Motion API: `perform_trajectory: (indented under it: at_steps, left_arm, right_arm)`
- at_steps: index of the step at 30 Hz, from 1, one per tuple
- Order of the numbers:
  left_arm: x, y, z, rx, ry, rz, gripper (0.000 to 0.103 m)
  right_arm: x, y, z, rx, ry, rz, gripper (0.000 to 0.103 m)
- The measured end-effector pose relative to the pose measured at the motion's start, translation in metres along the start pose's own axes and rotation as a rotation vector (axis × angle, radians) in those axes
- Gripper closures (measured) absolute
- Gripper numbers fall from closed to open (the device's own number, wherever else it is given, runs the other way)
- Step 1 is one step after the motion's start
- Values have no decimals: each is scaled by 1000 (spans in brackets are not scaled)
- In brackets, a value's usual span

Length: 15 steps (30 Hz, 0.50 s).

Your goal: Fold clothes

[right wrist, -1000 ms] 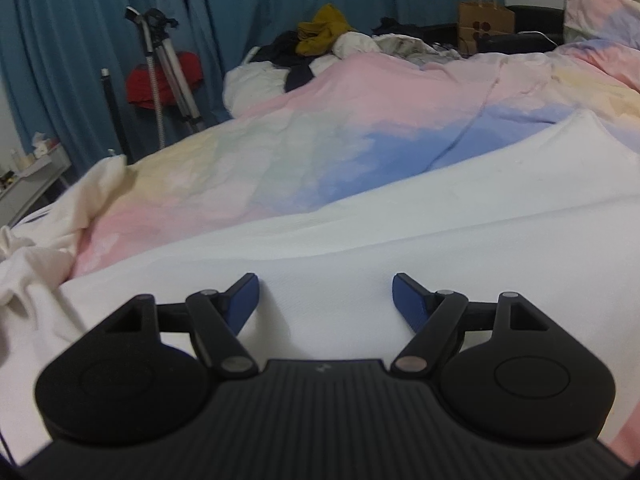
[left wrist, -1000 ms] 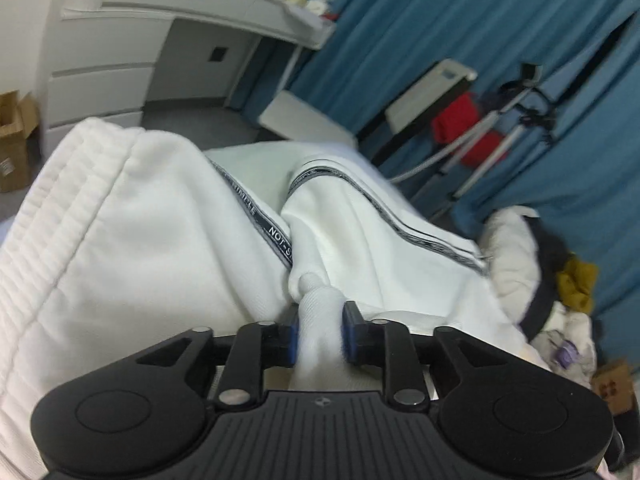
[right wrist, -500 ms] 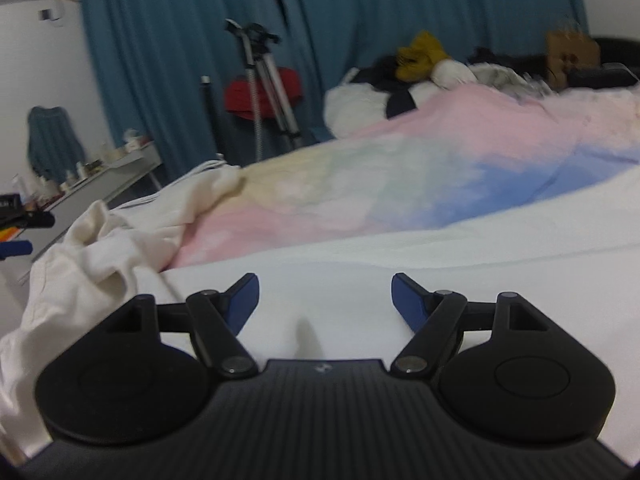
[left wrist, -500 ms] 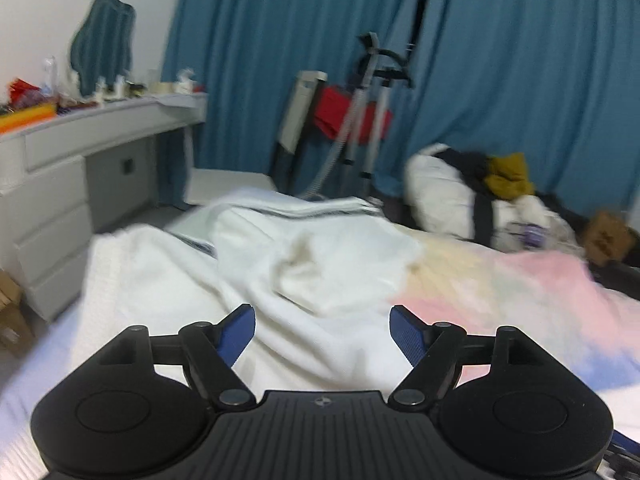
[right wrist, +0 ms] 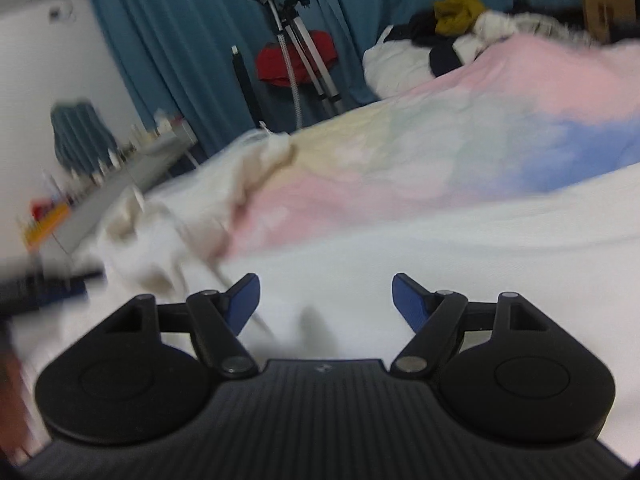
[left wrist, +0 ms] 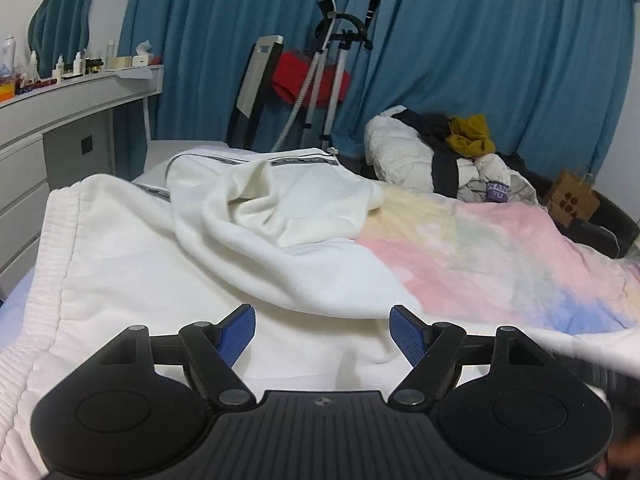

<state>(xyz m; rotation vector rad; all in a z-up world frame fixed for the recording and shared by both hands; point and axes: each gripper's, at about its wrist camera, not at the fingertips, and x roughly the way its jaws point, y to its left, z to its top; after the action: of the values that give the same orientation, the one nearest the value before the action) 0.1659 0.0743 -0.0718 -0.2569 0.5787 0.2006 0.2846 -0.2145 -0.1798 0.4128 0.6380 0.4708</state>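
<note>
White garment [left wrist: 132, 264] lies spread on the bed directly beneath and ahead of both tongs. Left gripper [left wrist: 322, 332] hangs released, jaws wide, holding nothing, just above the cloth; its ribbed waistband [left wrist: 48, 264] runs away along the left side. Right gripper [right wrist: 325, 302], likewise released and empty, hovers over flat white fabric. Rumpled, doubled-over cloth [left wrist: 280, 204] lies beyond, nearer the left gripper, beside the pastel duvet [left wrist: 480, 256].

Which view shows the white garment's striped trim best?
The left wrist view: the striped trim on the white garment is sharp there. In the right wrist view the garment is motion-blurred and no trim can be made out.
</note>
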Motion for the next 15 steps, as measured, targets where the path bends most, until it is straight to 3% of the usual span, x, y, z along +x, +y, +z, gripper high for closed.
perform_trajectory:
  at_steps: [6,12,15]
  left_arm:
    - [15,24,-9,-102,-17,7,27]
    - [35,51,-16,-201,-22,-10,27]
    - [47,61,-19,-208,-28,7,29]
  right_arm:
    - [129,25,56,215,102,99,27]
    - [237,44,91,333,99,107,28]
    - [248,55,98,271,68,53,51]
